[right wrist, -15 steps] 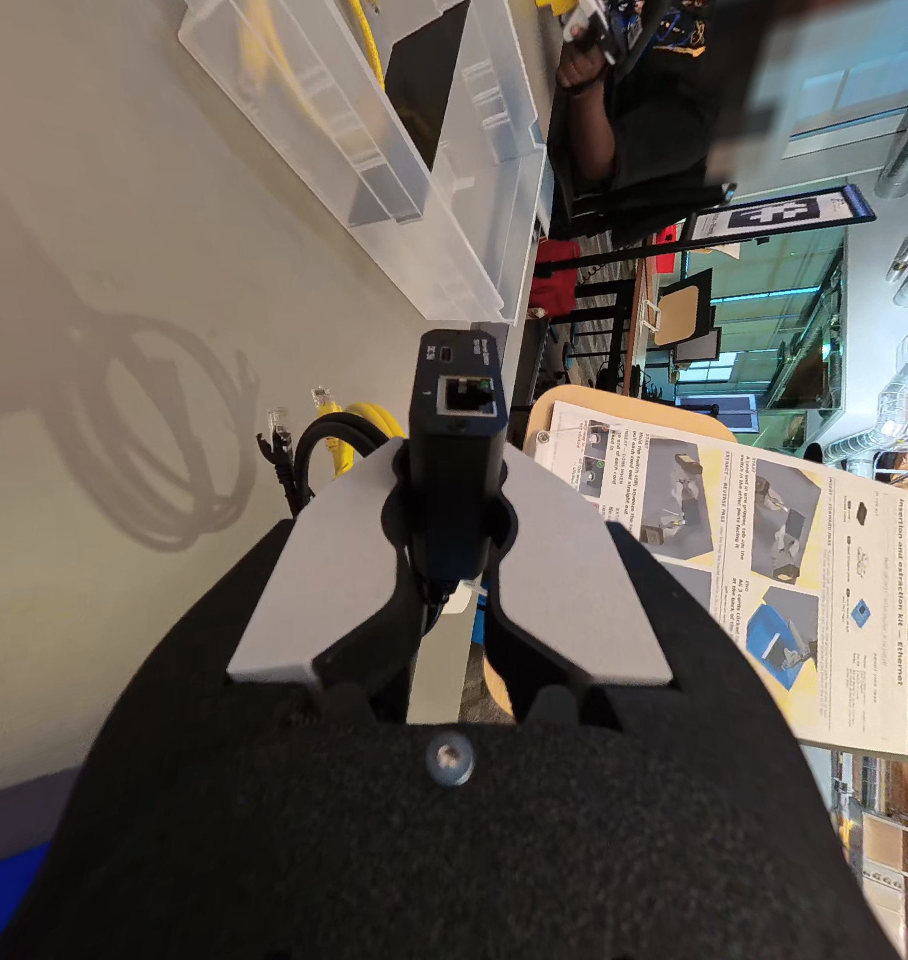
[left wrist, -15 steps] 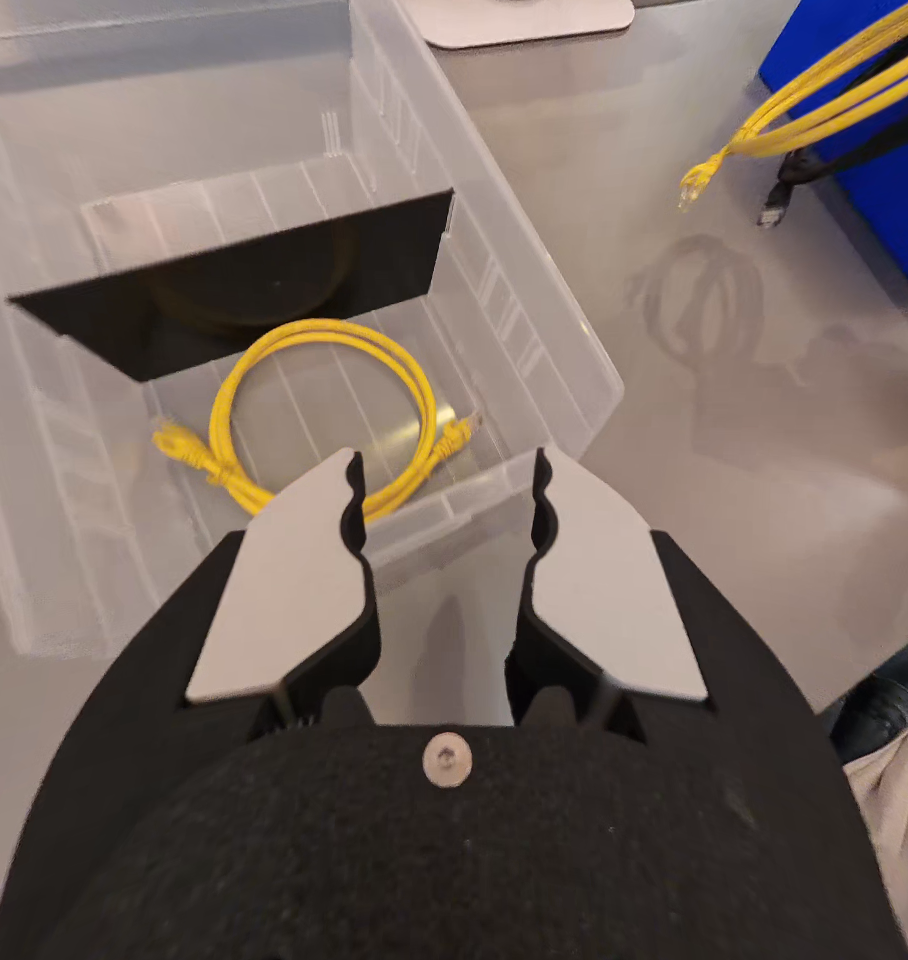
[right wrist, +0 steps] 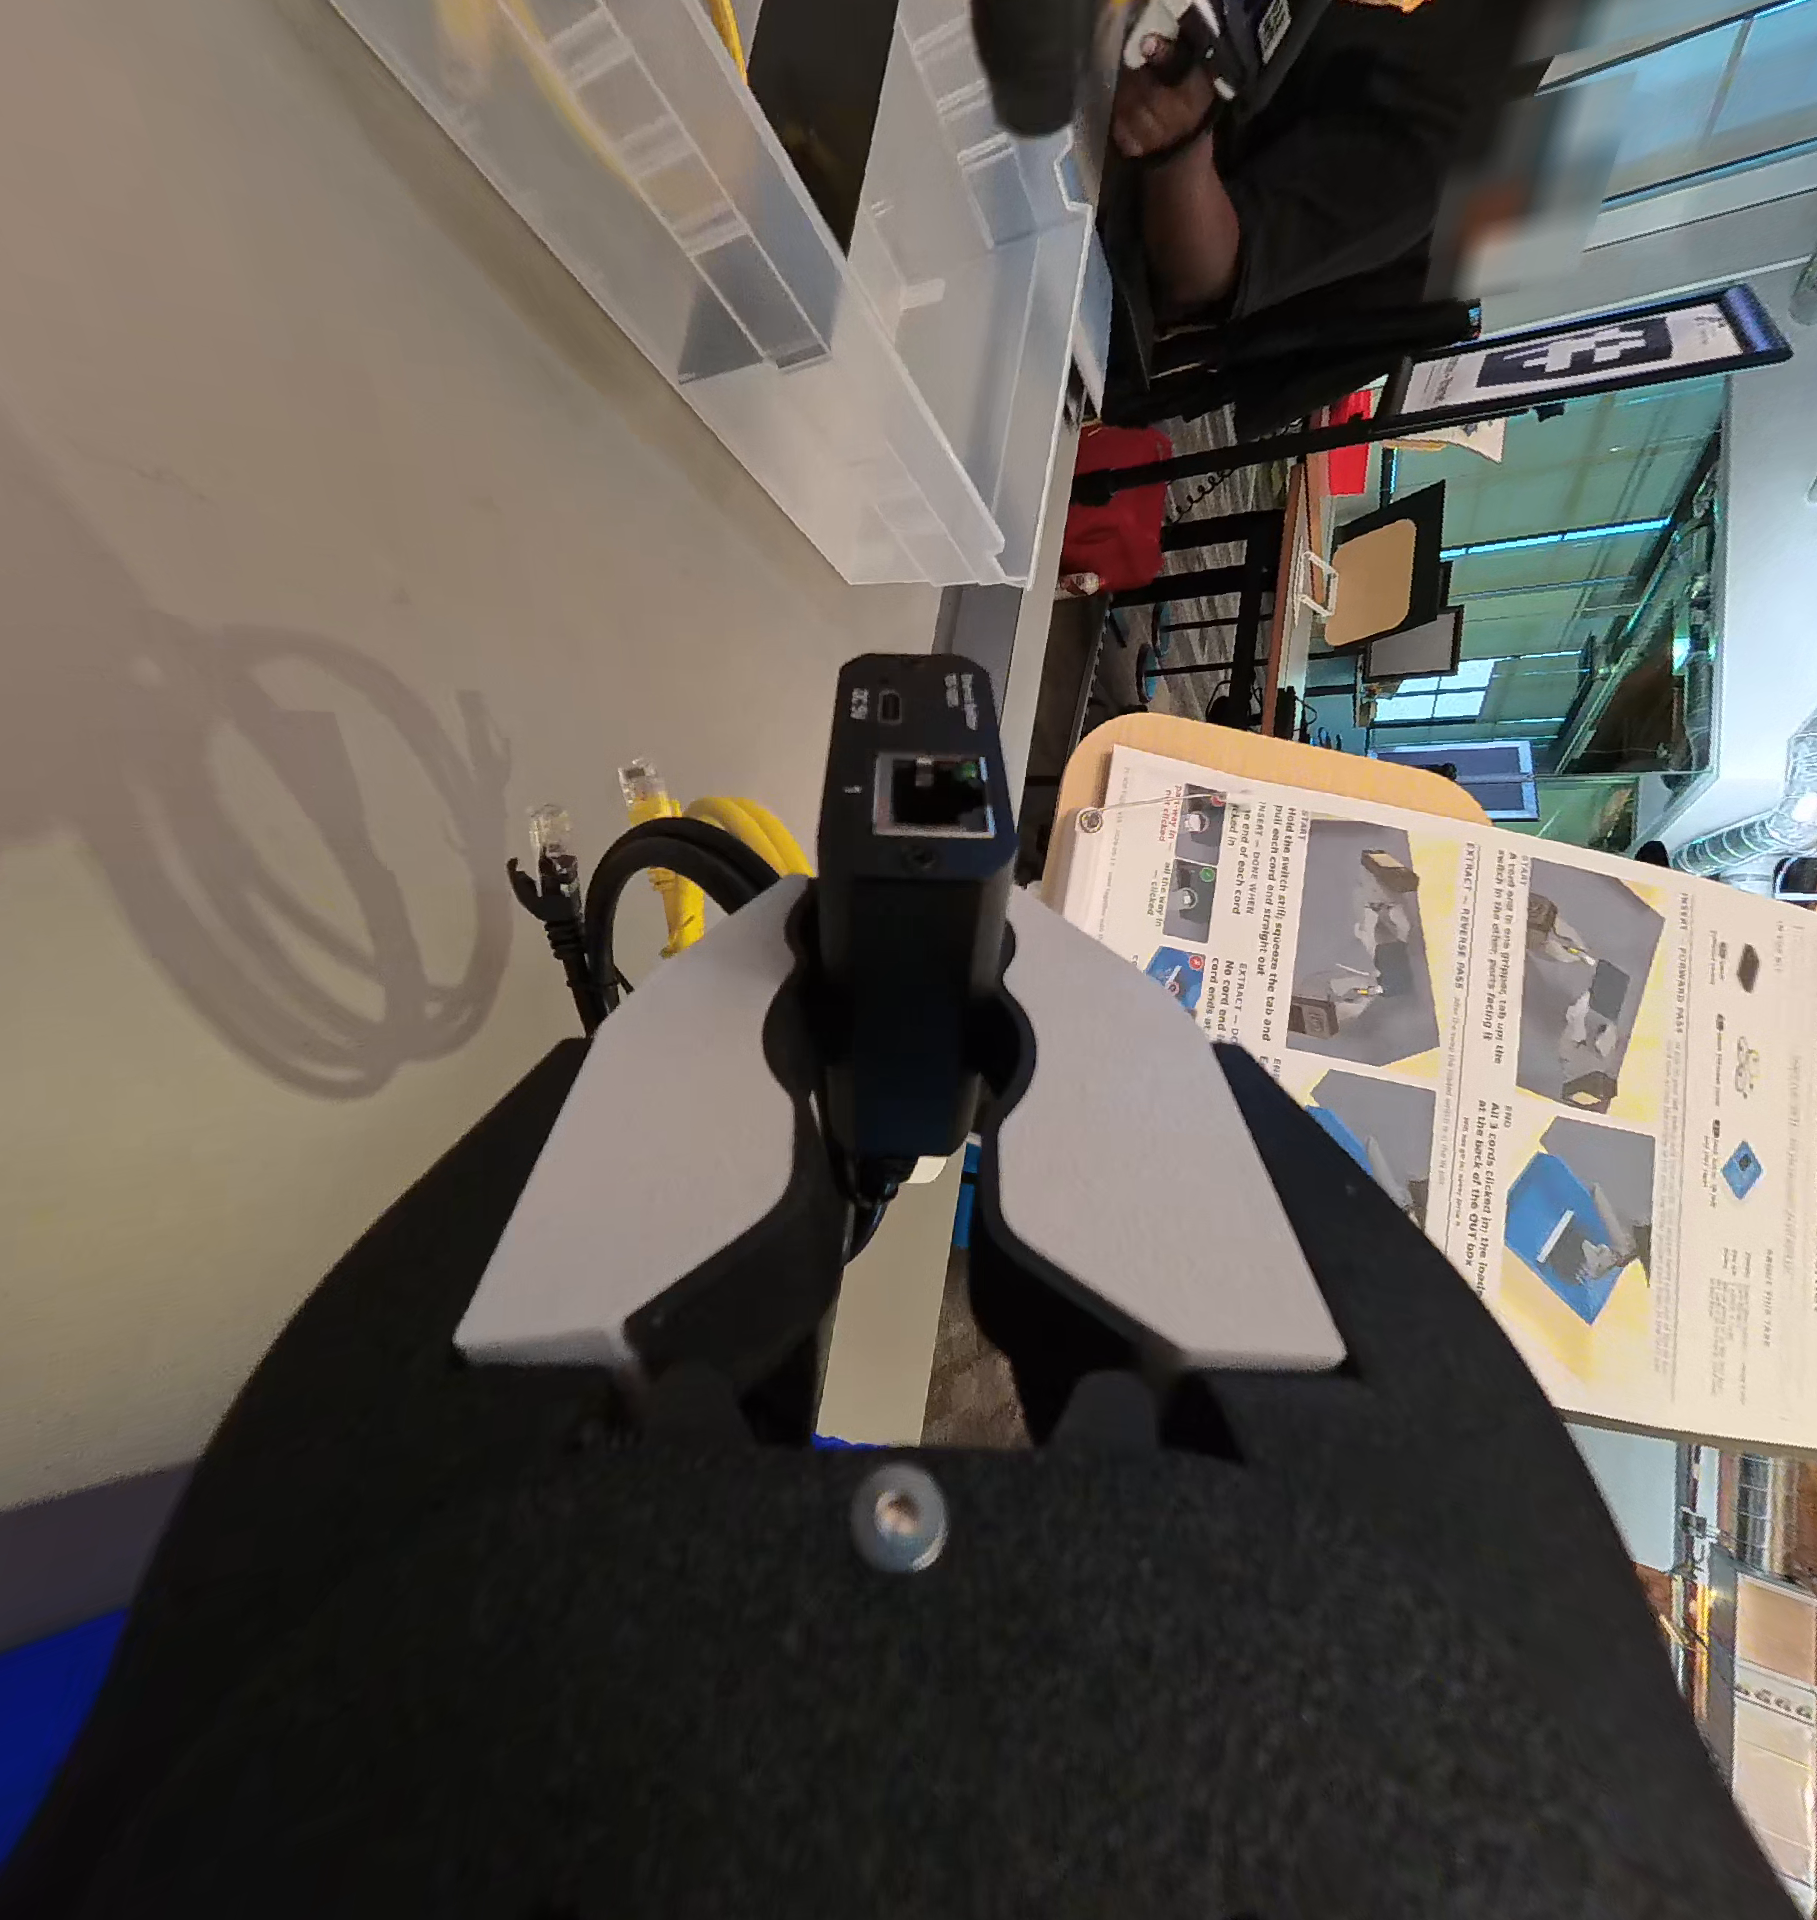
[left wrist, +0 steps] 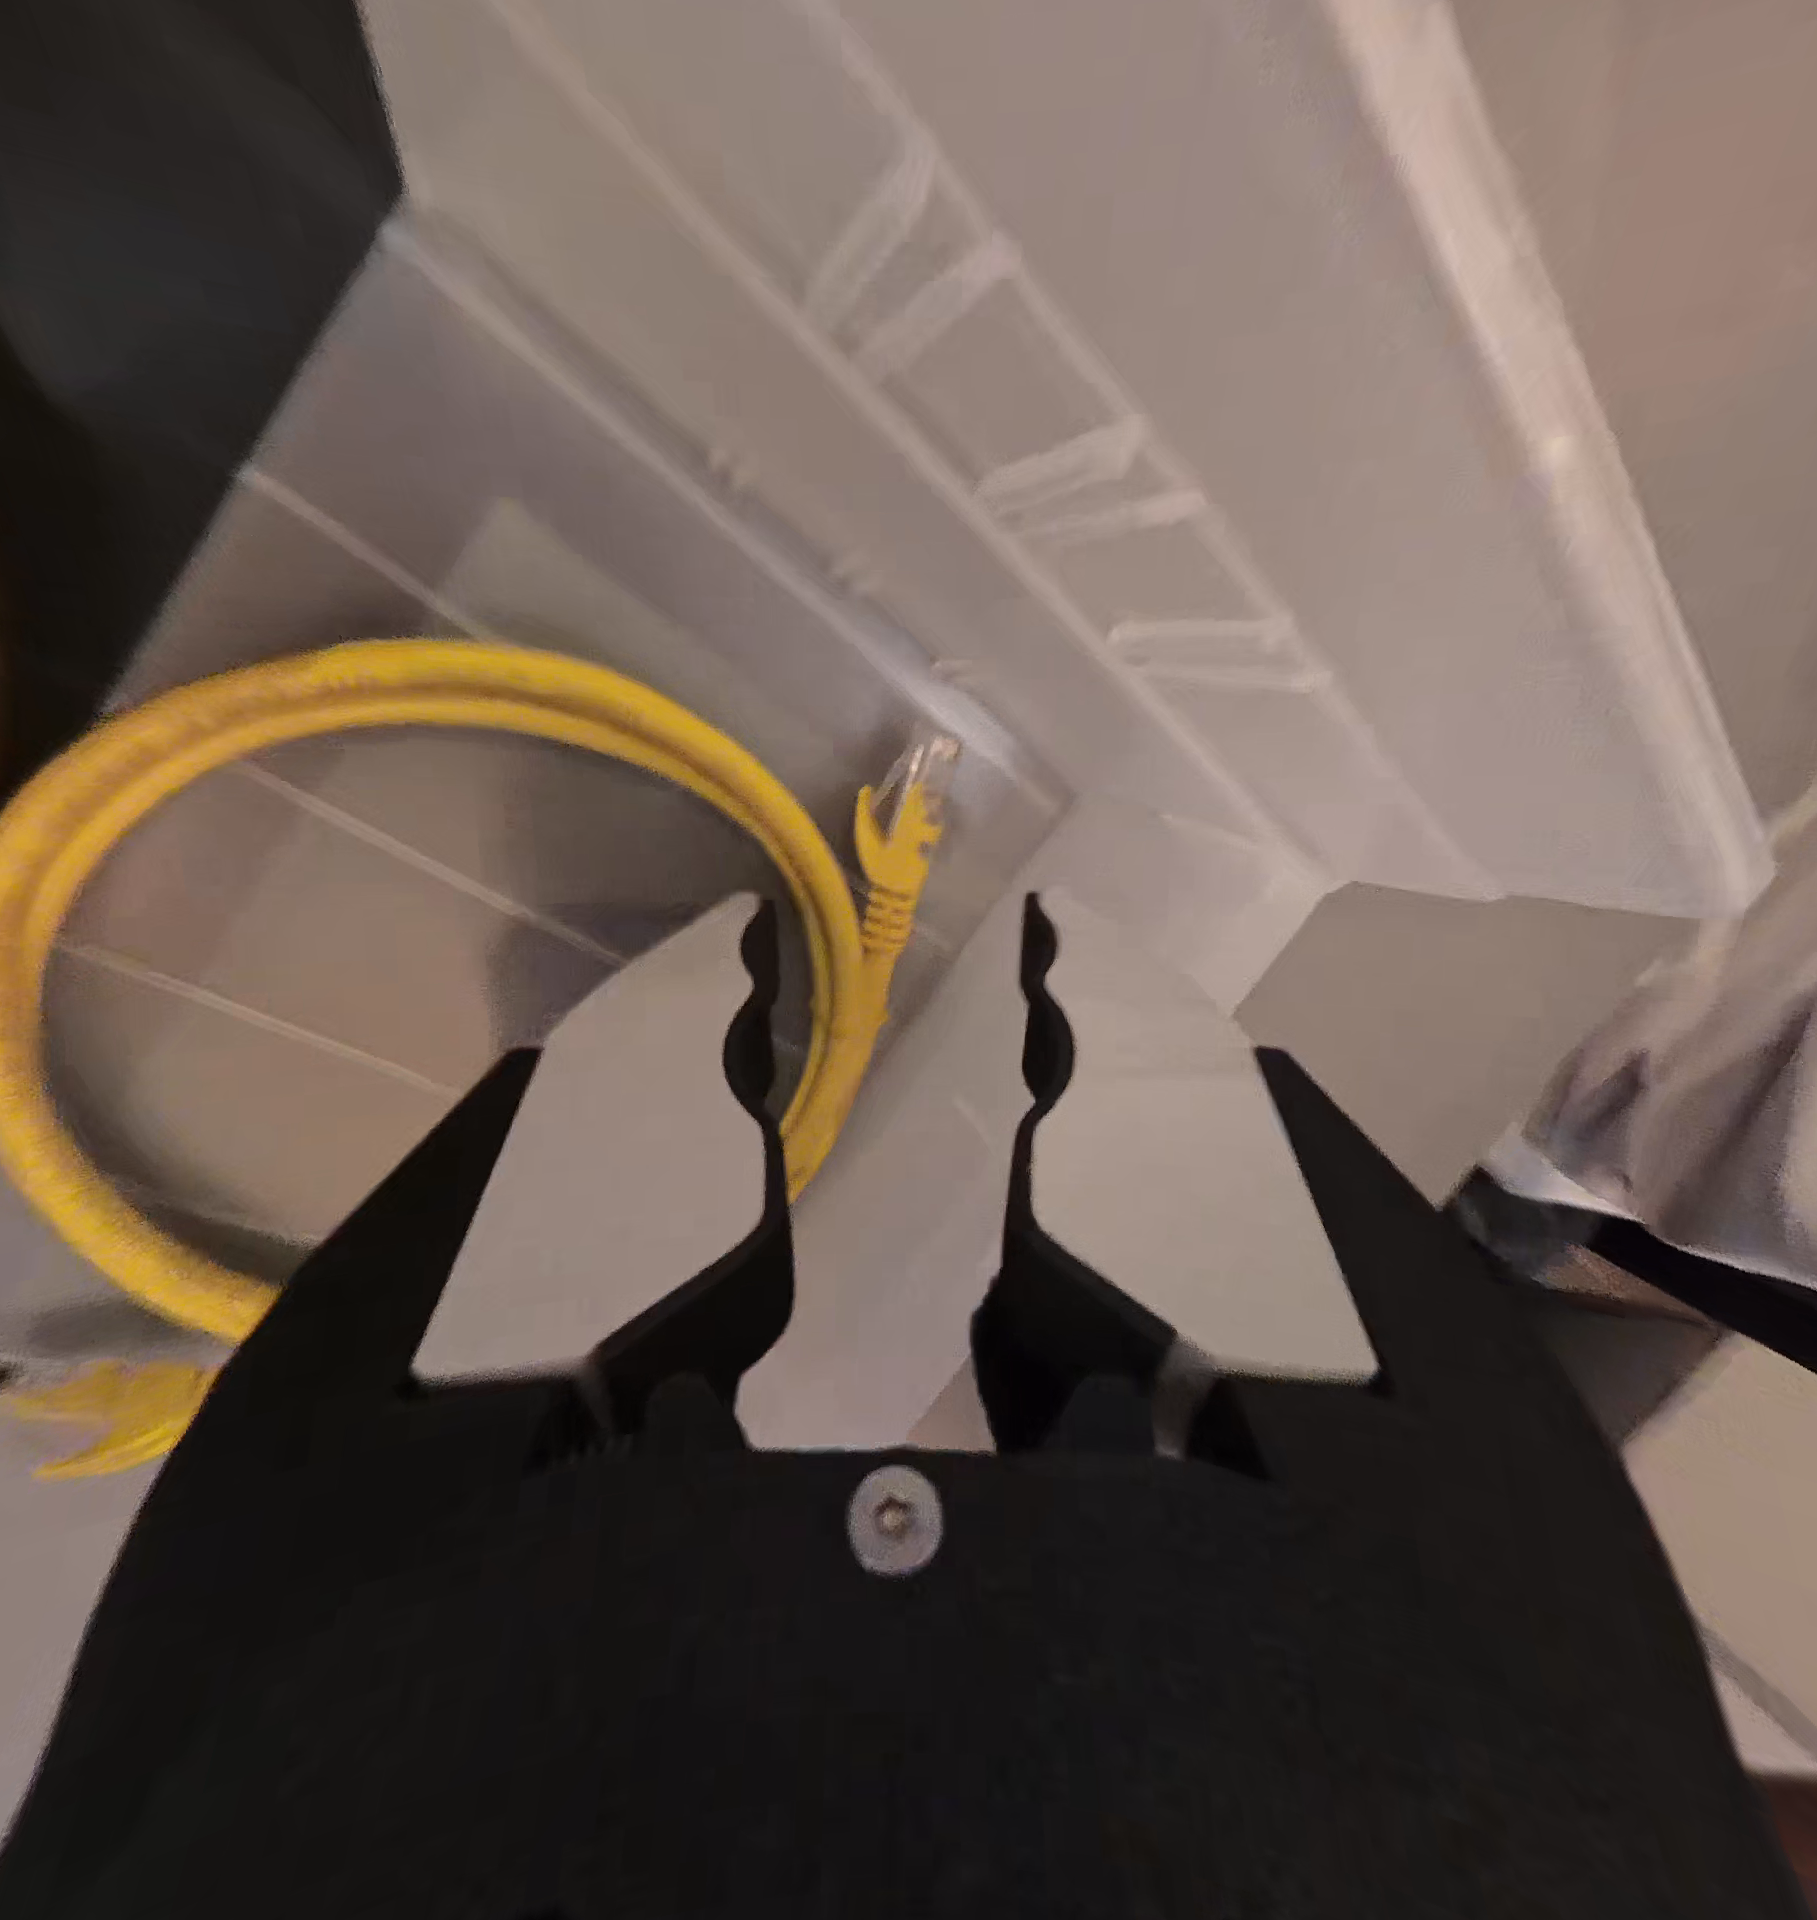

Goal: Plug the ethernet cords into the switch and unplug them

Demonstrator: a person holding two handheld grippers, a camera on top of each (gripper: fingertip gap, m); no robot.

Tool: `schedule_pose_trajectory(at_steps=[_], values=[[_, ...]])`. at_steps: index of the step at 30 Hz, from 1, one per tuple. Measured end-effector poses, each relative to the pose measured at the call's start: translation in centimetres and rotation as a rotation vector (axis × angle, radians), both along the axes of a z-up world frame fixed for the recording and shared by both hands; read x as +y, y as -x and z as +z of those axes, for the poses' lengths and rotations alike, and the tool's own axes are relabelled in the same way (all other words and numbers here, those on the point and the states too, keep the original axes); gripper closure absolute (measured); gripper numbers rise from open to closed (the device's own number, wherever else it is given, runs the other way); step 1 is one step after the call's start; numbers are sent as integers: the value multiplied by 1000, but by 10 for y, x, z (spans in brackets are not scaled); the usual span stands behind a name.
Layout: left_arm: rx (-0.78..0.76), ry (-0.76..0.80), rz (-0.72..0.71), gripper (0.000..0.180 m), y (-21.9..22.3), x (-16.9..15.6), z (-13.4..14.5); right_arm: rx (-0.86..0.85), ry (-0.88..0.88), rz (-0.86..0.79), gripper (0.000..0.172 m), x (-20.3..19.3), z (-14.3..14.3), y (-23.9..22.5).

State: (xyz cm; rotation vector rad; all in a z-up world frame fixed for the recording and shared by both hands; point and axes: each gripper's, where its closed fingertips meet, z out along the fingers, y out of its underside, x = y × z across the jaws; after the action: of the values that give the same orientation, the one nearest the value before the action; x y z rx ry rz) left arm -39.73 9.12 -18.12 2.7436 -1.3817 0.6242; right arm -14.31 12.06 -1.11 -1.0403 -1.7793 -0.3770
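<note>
Fetching a cord right now: left gripper (left wrist: pixel 896 914) hangs open, grasping nothing, over the coiled yellow ethernet cord (left wrist: pixel 384 675) in the clear bin (left wrist: pixel 1247 436). Right gripper (right wrist: pixel 909 935) clamps the black switch (right wrist: pixel 909 935), port facing out. Next I'd pinch right behind the plug (left wrist: pixel 899 831).

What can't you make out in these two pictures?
- Left wrist view: the yellow cord's second plug, motion-blurred and partly behind the left gripper.
- Right wrist view: the black box's rear end, hidden between the right gripper's jaws.
- Right wrist view: the clear bin's contents, cut off by the top edge.
</note>
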Motion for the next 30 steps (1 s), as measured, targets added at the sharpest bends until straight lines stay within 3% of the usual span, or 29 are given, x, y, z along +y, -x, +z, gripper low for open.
schedule_pose_trajectory(at_steps=[4, 10, 13, 18, 22, 26, 28, 30], values=[[-98, 185, 58, 170, -12, -9, 3, 0, 8, -7, 147, 3, -2, -2], [-116, 11, 24, 173, -3, -2, 12, 6, 17, -13, 146, 5, -2, -5], [-281, -96, 83, 175, -7, 0, 42, 9, 20, -14, 146, 5, -1, -5], [-616, -277, 192, 175, -10, -16, 114, 0, 15, -21, 146, 6, -2, -6], [-859, -339, 237, 175, -22, -47, 165, -2, 16, -21, 146, 7, -3, -5], [-1179, -347, 184, 176, -36, -90, 219, -5, 9, -20, 147, 5, -2, -5], [-1259, -352, 154, 176, -42, -110, 228, -2, 4, -19, 147, 4, 0, -5], [-1206, -352, 130, 176, -51, -125, 216, 2, -1, -19, 147, 3, 3, -5]])
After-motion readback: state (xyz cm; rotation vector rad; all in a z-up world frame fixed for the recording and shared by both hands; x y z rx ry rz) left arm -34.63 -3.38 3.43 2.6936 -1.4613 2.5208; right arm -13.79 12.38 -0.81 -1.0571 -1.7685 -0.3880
